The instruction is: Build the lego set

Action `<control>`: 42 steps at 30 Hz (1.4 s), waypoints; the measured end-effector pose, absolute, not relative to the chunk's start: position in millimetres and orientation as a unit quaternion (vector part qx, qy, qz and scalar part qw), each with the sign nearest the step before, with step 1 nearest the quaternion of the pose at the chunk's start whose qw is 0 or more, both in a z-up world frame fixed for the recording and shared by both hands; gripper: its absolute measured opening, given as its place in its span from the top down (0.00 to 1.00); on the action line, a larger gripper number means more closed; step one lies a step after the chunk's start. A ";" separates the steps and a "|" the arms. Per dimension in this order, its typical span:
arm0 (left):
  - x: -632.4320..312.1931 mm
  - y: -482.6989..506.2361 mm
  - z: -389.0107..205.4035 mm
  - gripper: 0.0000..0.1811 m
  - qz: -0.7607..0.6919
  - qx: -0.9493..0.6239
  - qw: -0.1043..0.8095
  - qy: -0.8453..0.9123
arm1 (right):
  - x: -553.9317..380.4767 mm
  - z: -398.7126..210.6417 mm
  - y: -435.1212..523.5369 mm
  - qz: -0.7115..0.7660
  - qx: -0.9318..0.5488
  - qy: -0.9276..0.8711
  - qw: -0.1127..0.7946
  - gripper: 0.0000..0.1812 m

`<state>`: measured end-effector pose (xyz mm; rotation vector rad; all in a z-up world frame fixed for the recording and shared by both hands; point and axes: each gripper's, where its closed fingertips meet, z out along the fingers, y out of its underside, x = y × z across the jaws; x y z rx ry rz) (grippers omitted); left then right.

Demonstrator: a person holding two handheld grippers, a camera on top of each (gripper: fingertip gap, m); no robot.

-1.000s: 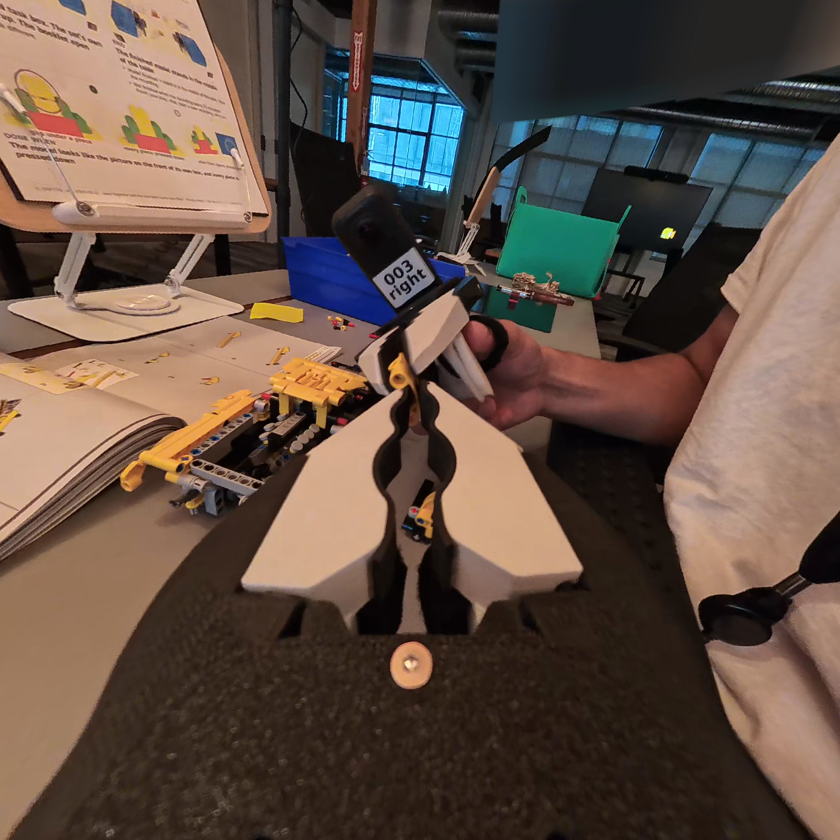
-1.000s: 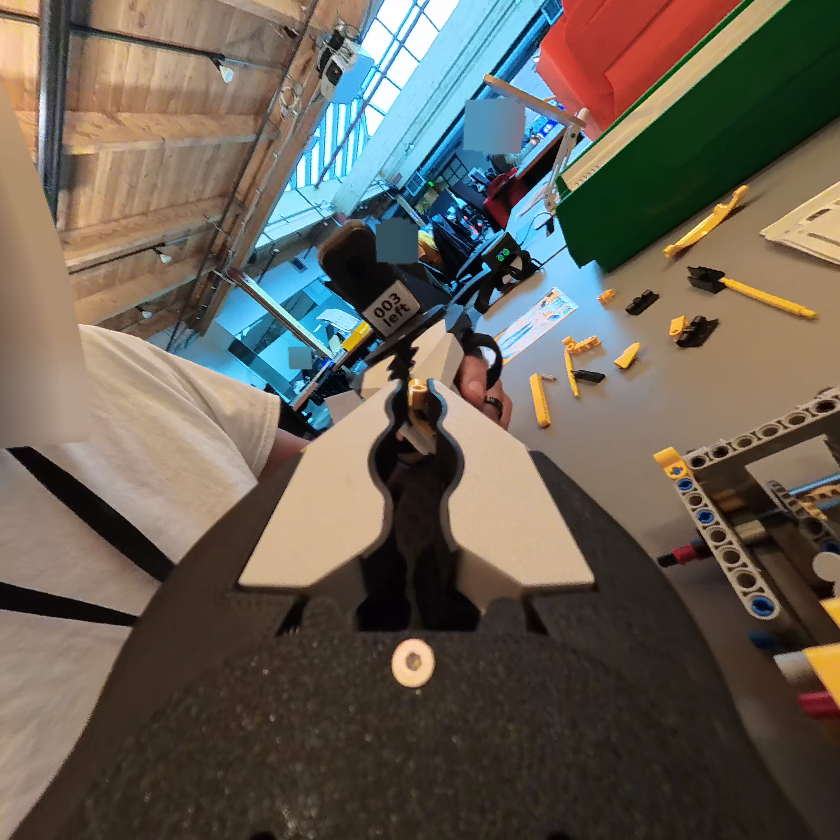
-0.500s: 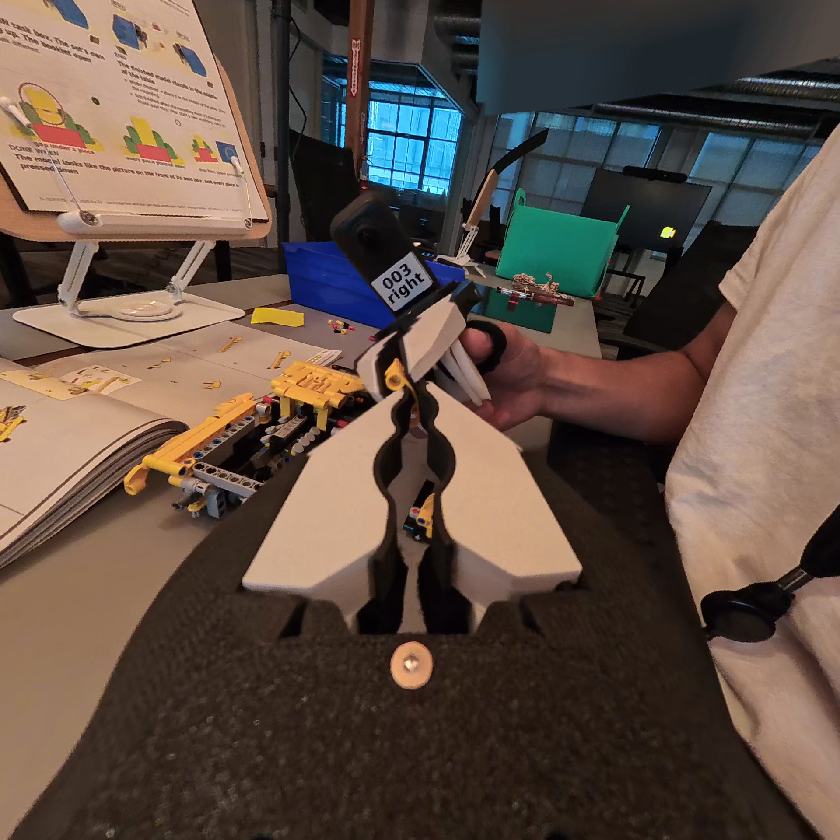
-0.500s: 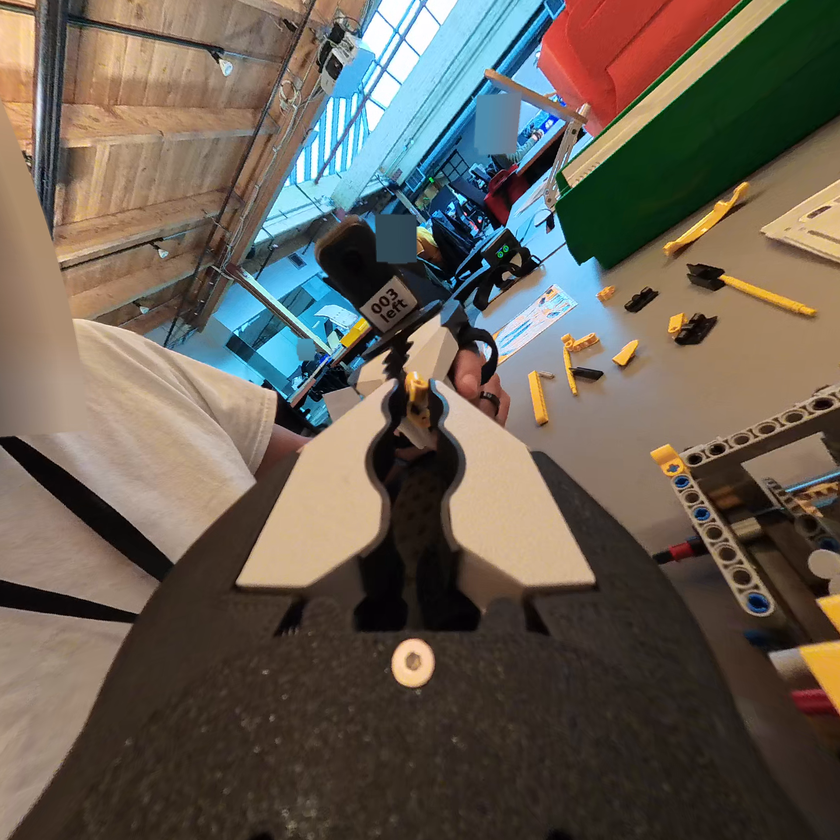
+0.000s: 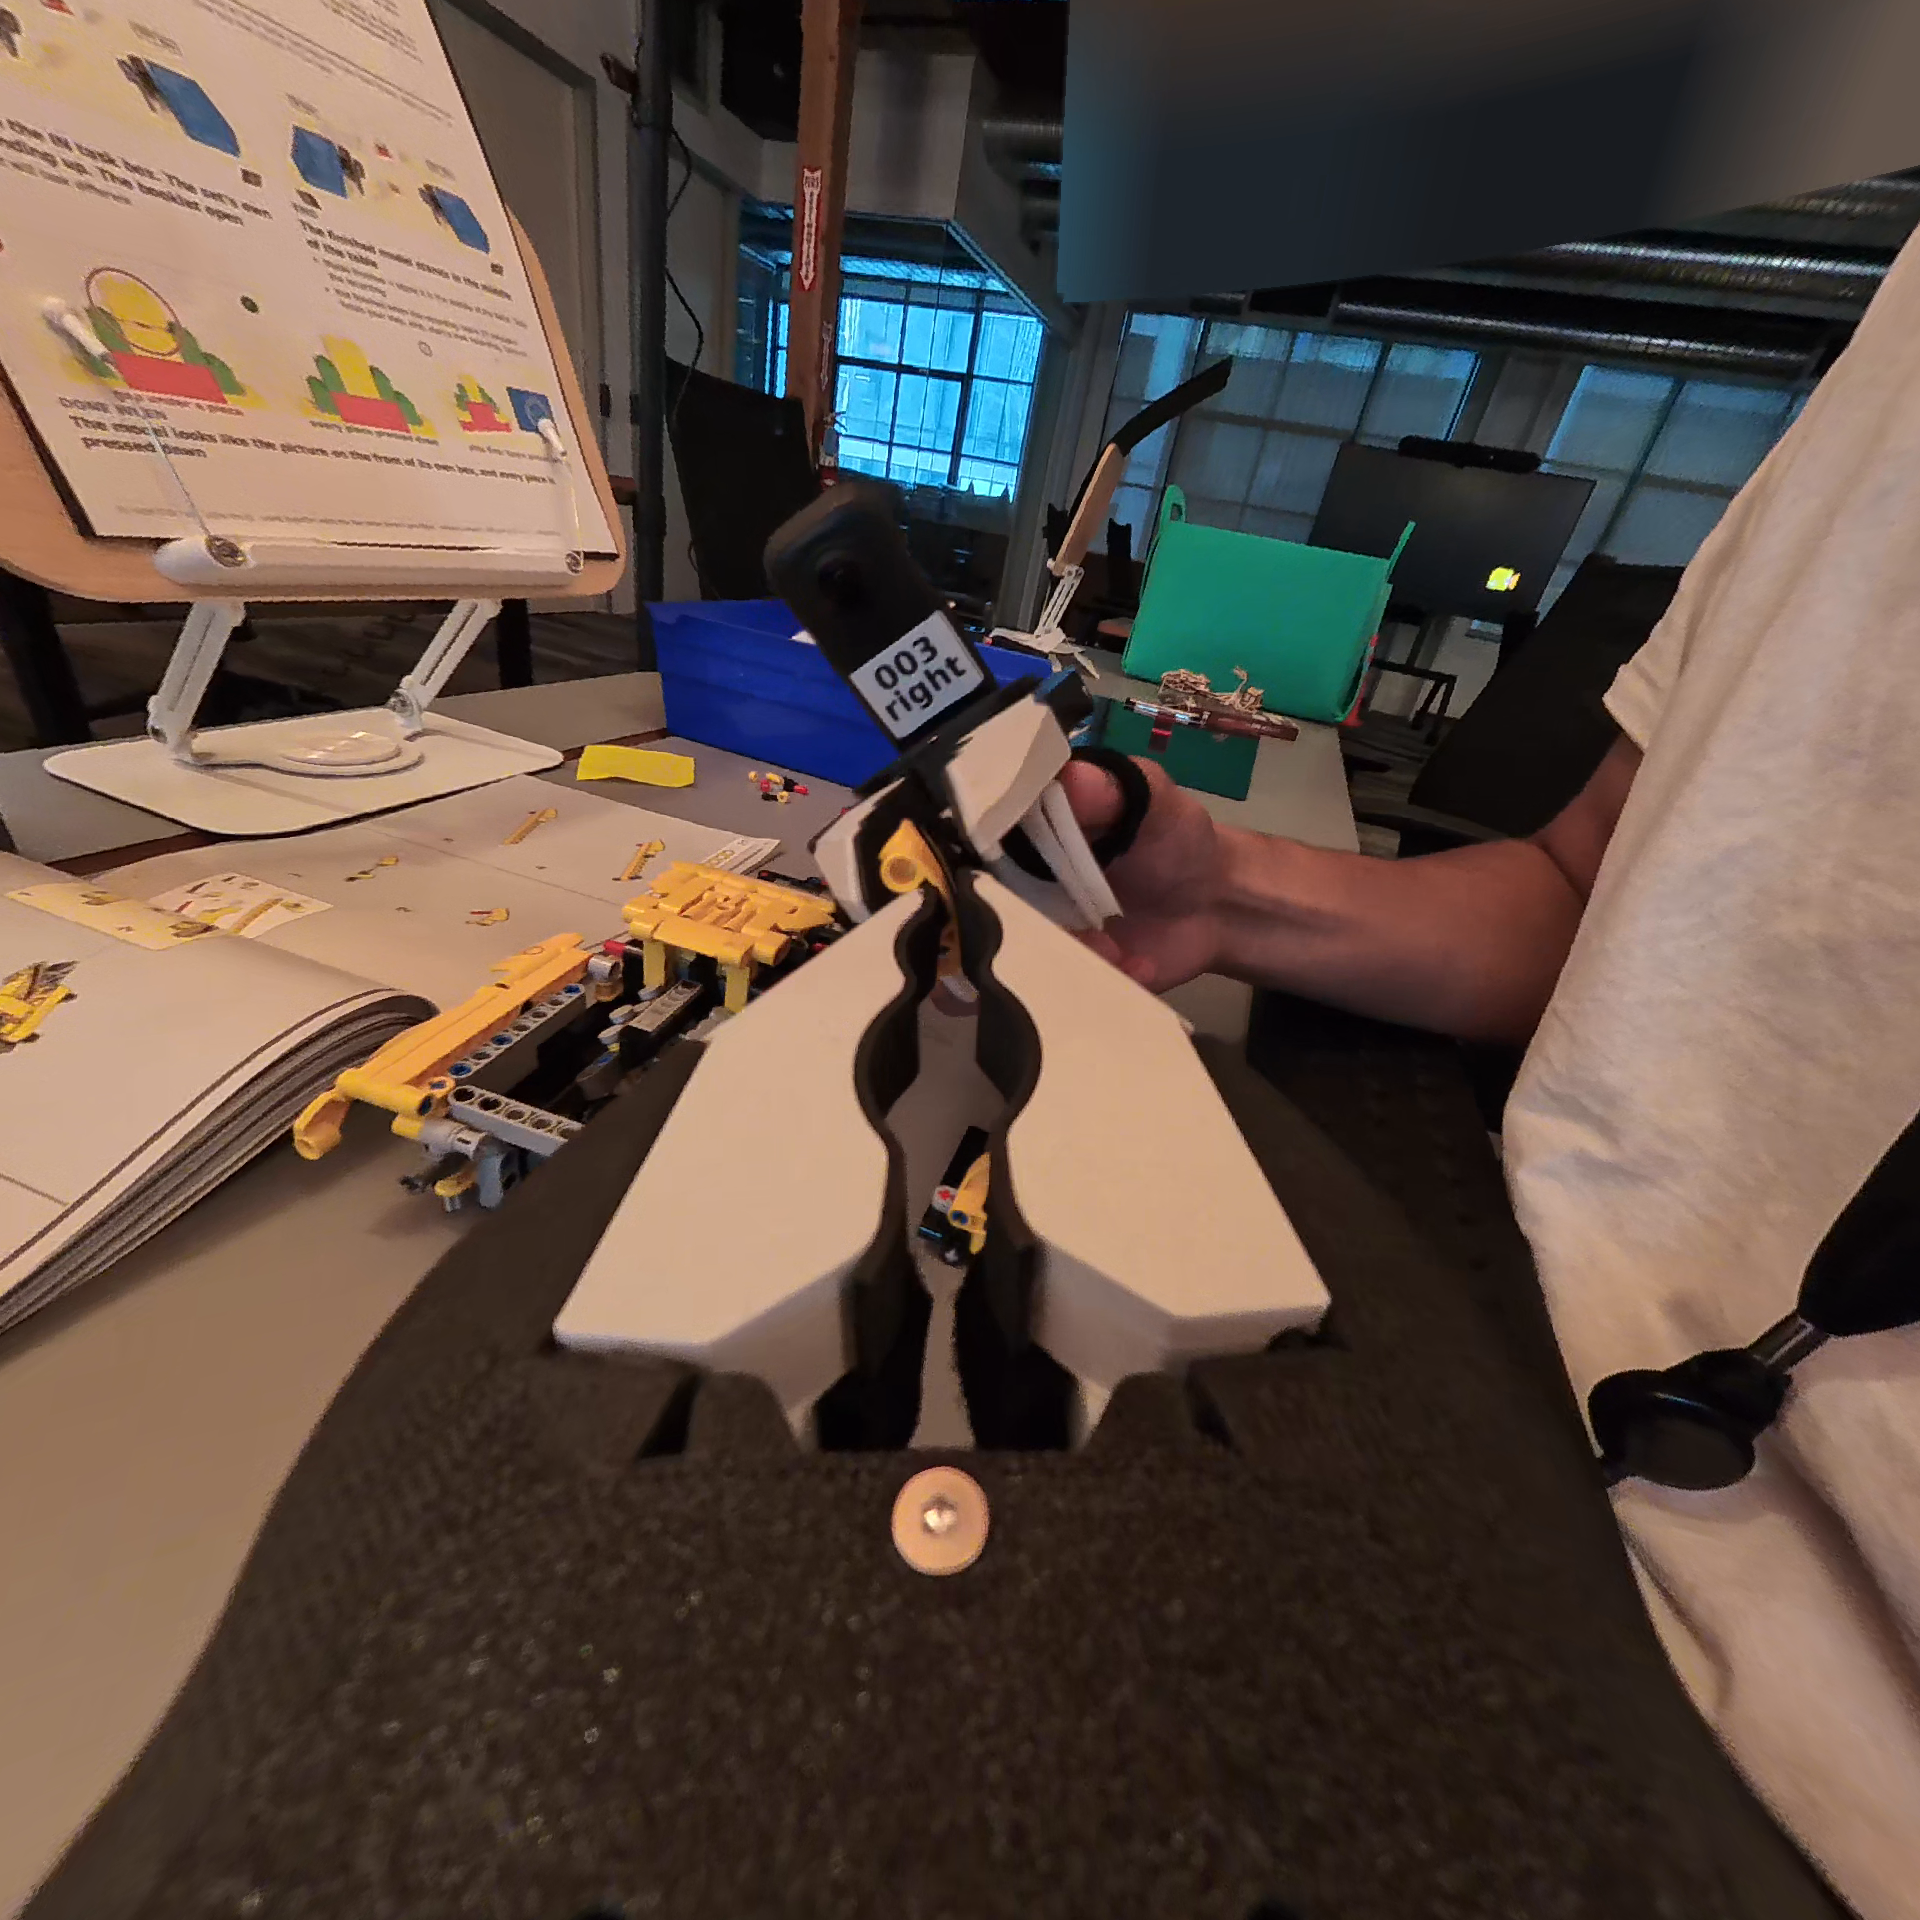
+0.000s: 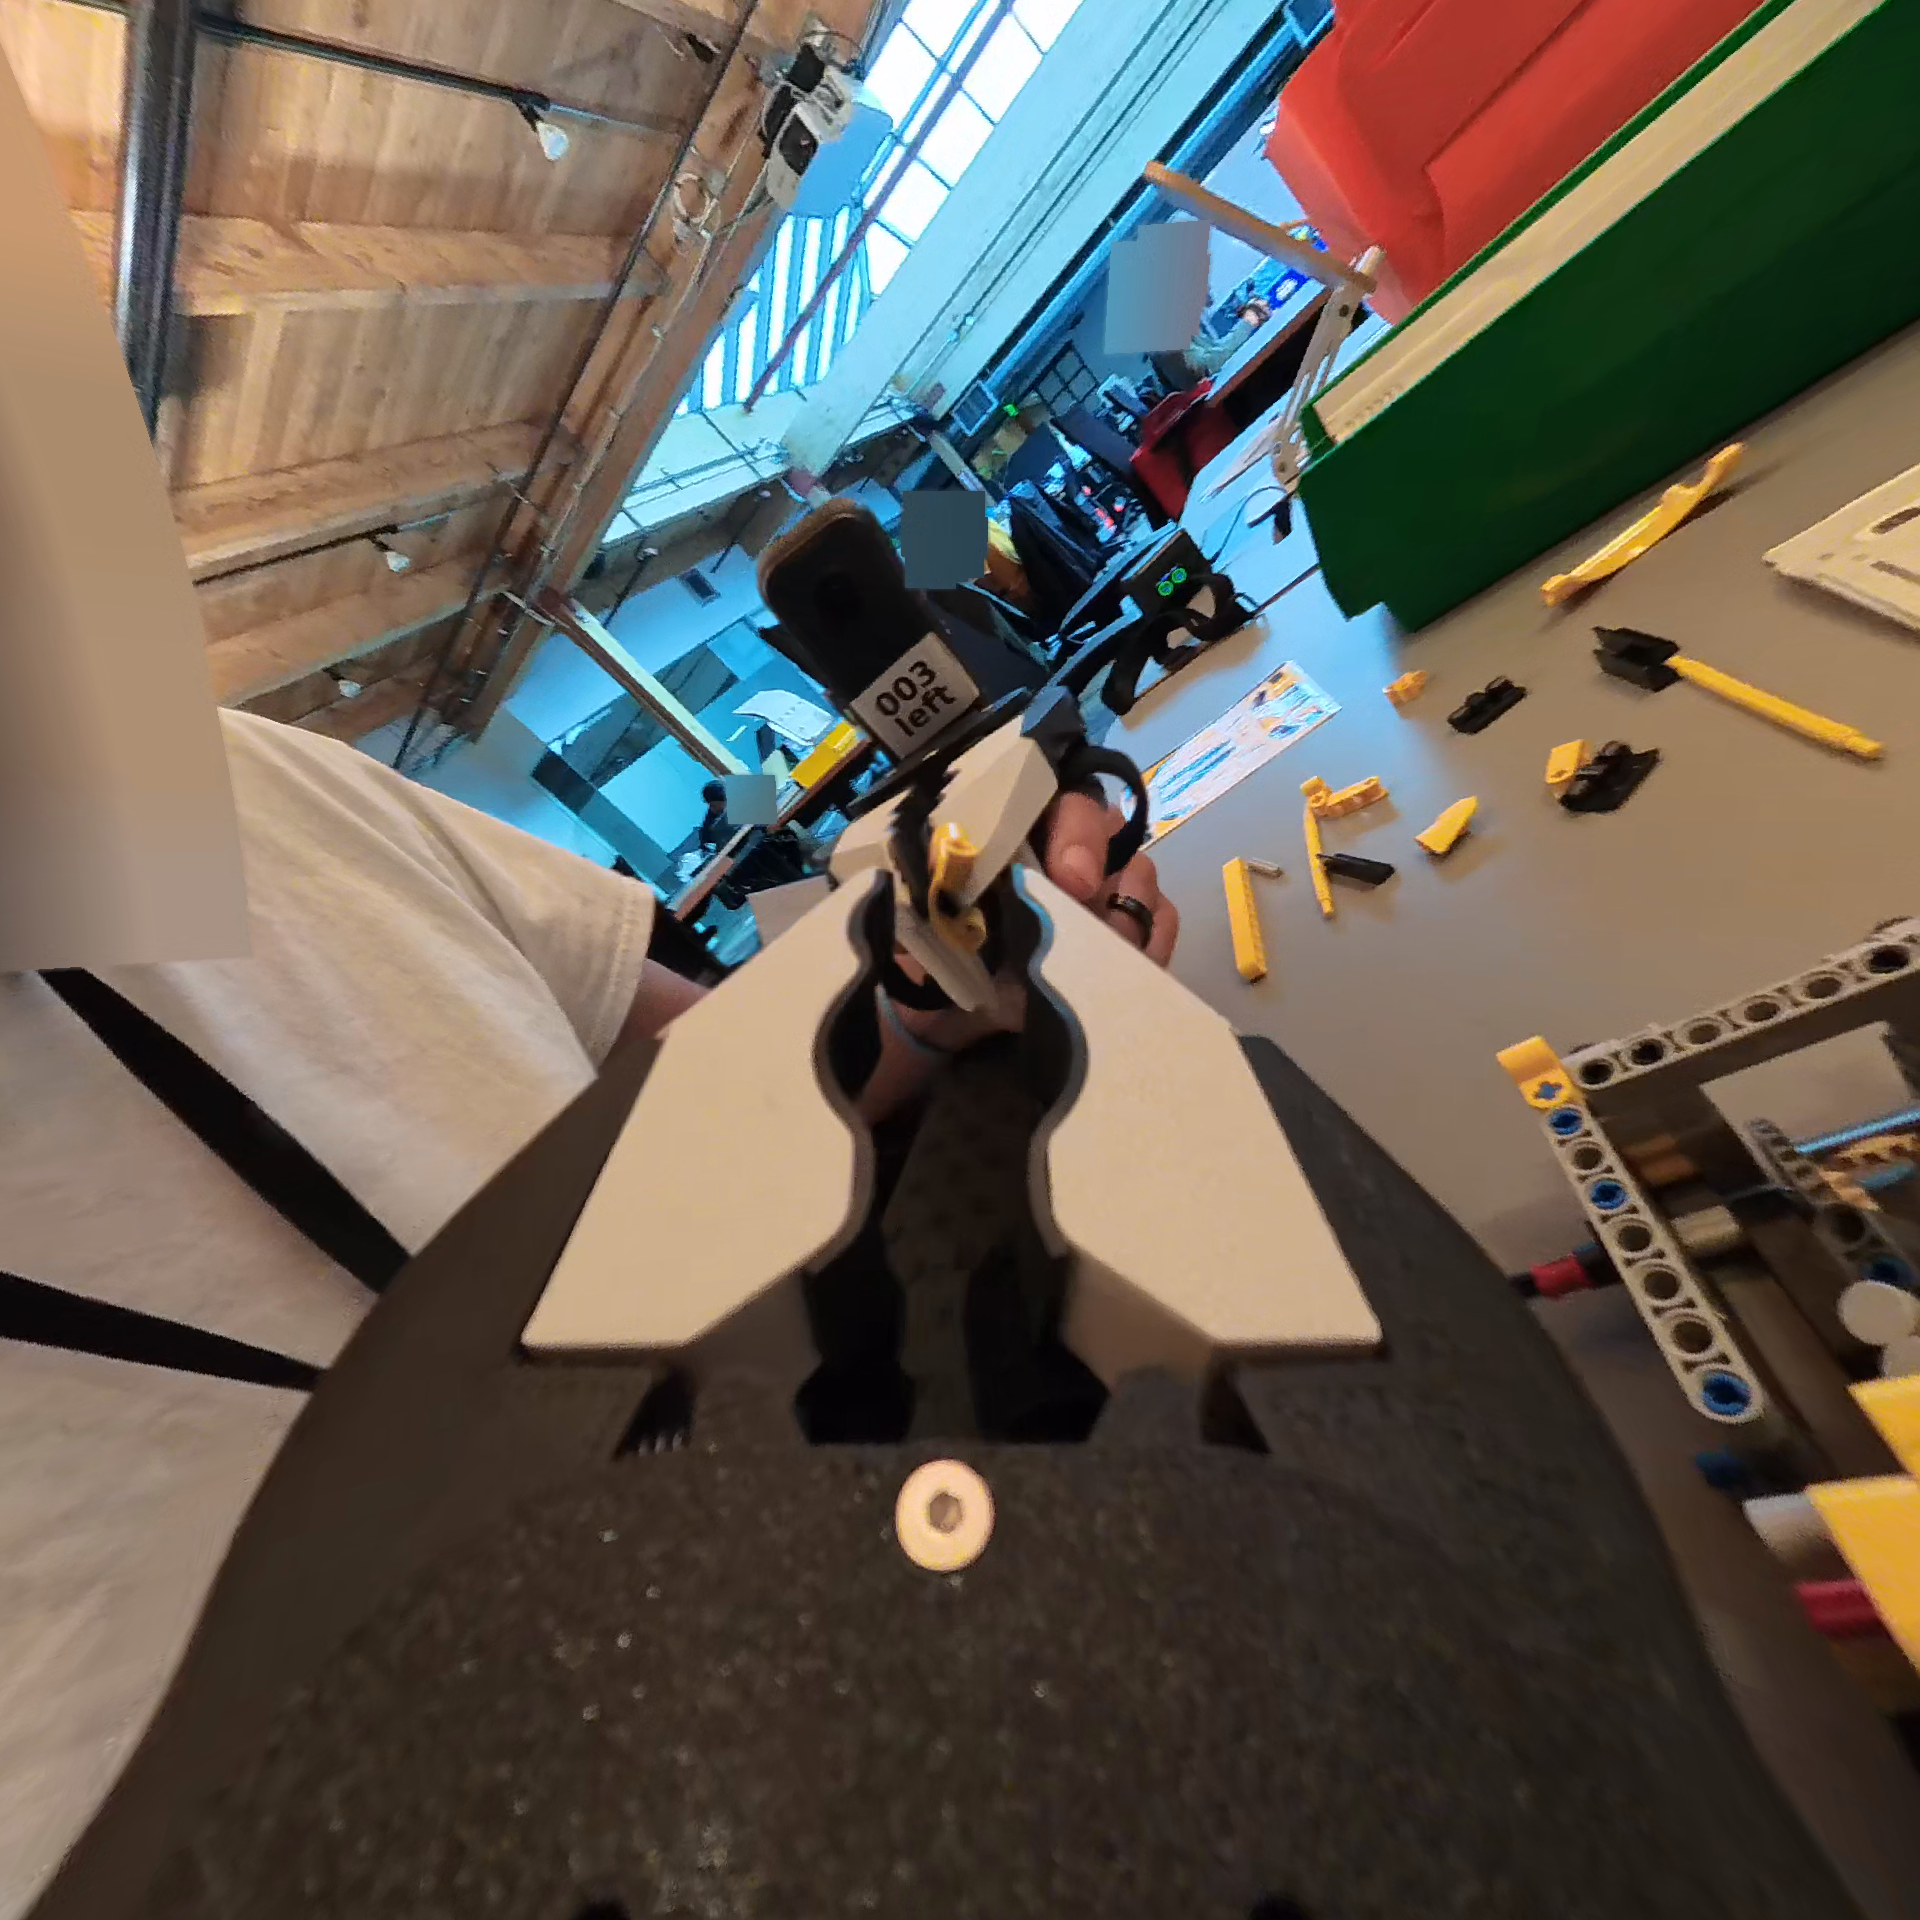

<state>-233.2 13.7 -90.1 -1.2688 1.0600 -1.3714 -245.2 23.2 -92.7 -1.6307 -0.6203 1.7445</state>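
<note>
At frame centre the left gripper (image 5: 940, 914) and right gripper (image 6: 940, 899) meet tip to tip, both clamped on one small yellow Lego piece (image 6: 951, 883). Seating it likely needs a straight, aligned push without twisting. The half-built yellow model (image 5: 582, 1023) lies at middle left.

A big open workshop or maker lab: exposed timber ceiling (image 6: 343, 312) with track lights and tall factory windows (image 5: 914, 395) high above the grey worktable (image 6: 1403, 935). Behind that table, more desks and a dark monitor (image 5: 1444, 520); on it, a blue parts bin (image 5: 748, 686) and a green bin (image 6: 1621, 395).
</note>
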 end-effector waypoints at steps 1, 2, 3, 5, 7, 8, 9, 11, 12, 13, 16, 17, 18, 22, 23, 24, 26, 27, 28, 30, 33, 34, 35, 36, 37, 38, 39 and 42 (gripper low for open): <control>-233.7 14.4 -90.0 0.99 -0.561 -0.520 0.477 0.433 | -243.3 -91.2 24.7 0.667 -0.622 -0.234 0.336 0.90; -233.8 14.3 -89.9 0.99 -0.561 -0.519 0.477 0.433 | -241.5 -89.1 25.1 0.672 -0.619 -0.230 0.335 0.91; -233.7 14.1 -89.9 0.99 -0.562 -0.520 0.477 0.433 | -239.8 -88.0 25.6 0.677 -0.617 -0.226 0.332 0.93; -232.9 13.5 -91.5 0.99 -0.559 -0.521 0.475 0.436 | -238.0 -89.1 27.7 0.676 -0.619 -0.221 0.333 0.94; -231.9 12.8 -92.3 0.99 -0.556 -0.521 0.476 0.439 | -238.4 -89.3 27.3 0.676 -0.620 -0.221 0.331 0.96; -231.8 12.4 -92.4 0.99 -0.556 -0.521 0.475 0.440 | -238.9 -90.3 27.3 0.675 -0.622 -0.222 0.330 0.96; -231.8 12.5 -92.7 0.99 -0.556 -0.522 0.475 0.440 | -238.8 -90.7 27.5 0.674 -0.623 -0.221 0.330 0.97; -231.2 13.0 -94.6 0.99 -0.552 -0.525 0.474 0.442 | -237.9 -93.4 28.1 0.663 -0.633 -0.226 0.330 0.97; -230.6 13.1 -95.3 0.99 -0.548 -0.526 0.475 0.444 | -237.2 -94.4 28.1 0.653 -0.639 -0.233 0.334 0.98; -230.2 13.3 -95.6 0.99 -0.546 -0.527 0.477 0.444 | -236.6 -94.9 28.5 0.644 -0.642 -0.238 0.341 0.98; -231.4 13.8 -93.9 0.99 -0.559 -0.527 0.469 0.436 | -237.4 -93.6 29.1 0.666 -0.636 -0.218 0.323 0.98; -231.9 14.8 -93.3 0.99 -0.561 -0.527 0.469 0.433 | -237.7 -93.3 30.1 0.677 -0.633 -0.205 0.315 0.98; -232.6 15.0 -92.2 0.99 -0.564 -0.526 0.468 0.431 | -238.1 -92.2 30.0 0.687 -0.626 -0.199 0.311 0.97; -235.7 16.1 -88.1 0.99 -0.578 -0.522 0.467 0.419 | -240.8 -90.5 25.0 0.701 -0.617 -0.202 0.295 0.98; -235.6 16.0 -88.4 0.99 -0.579 -0.522 0.466 0.419 | -240.6 -90.9 25.5 0.700 -0.618 -0.202 0.297 0.98; -235.1 16.2 -89.3 0.99 -0.577 -0.523 0.465 0.420 | -239.9 -91.8 25.8 0.700 -0.620 -0.200 0.293 0.99; -233.6 17.9 -92.3 0.97 -0.568 -0.530 0.467 0.422 | -237.9 -93.7 28.4 0.705 -0.622 -0.187 0.284 1.00; -233.2 18.8 -94.0 0.91 -0.558 -0.533 0.471 0.427 | -236.1 -95.8 31.5 0.707 -0.626 -0.174 0.280 1.00; -233.0 21.1 -96.7 0.86 -0.541 -0.539 0.479 0.433 | -233.2 -98.3 35.0 0.705 -0.631 -0.164 0.277 1.00; -231.0 28.1 -106.3 0.83 -0.494 -0.557 0.497 0.445 | -225.5 -100.7 42.4 0.698 -0.640 -0.148 0.285 1.00; -226.4 30.8 -111.6 0.80 -0.425 -0.556 0.536 0.472 | -224.5 -103.3 38.8 0.705 -0.646 -0.146 0.254 1.00; -225.8 30.8 -111.3 0.80 -0.401 -0.548 0.555 0.480 | -226.3 -105.2 36.6 0.705 -0.649 -0.148 0.245 1.00; -225.6 29.9 -109.8 0.80 -0.382 -0.540 0.572 0.485 | -228.4 -107.2 33.5 0.707 -0.651 -0.152 0.231 1.00; -225.5 28.5 -108.6 0.81 -0.369 -0.531 0.586 0.489 | -229.3 -109.1 32.4 0.704 -0.656 -0.154 0.226 1.00; -225.1 27.2 -109.0 0.81 -0.362 -0.527 0.592 0.492 | -228.8 -109.2 31.8 0.701 -0.658 -0.159 0.226 1.00; -223.7 24.8 -111.4 0.81 -0.361 -0.525 0.588 0.499 | -228.3 -108.6 29.3 0.699 -0.659 -0.168 0.222 1.00; -222.2 23.3 -114.3 0.81 -0.360 -0.527 0.581 0.506 | -228.2 -111.7 25.9 0.690 -0.668 -0.182 0.213 1.00; -220.0 22.6 -119.6 0.81 -0.357 -0.532 0.570 0.514 | -227.3 -111.4 19.1 0.683 -0.671 -0.204 0.204 1.00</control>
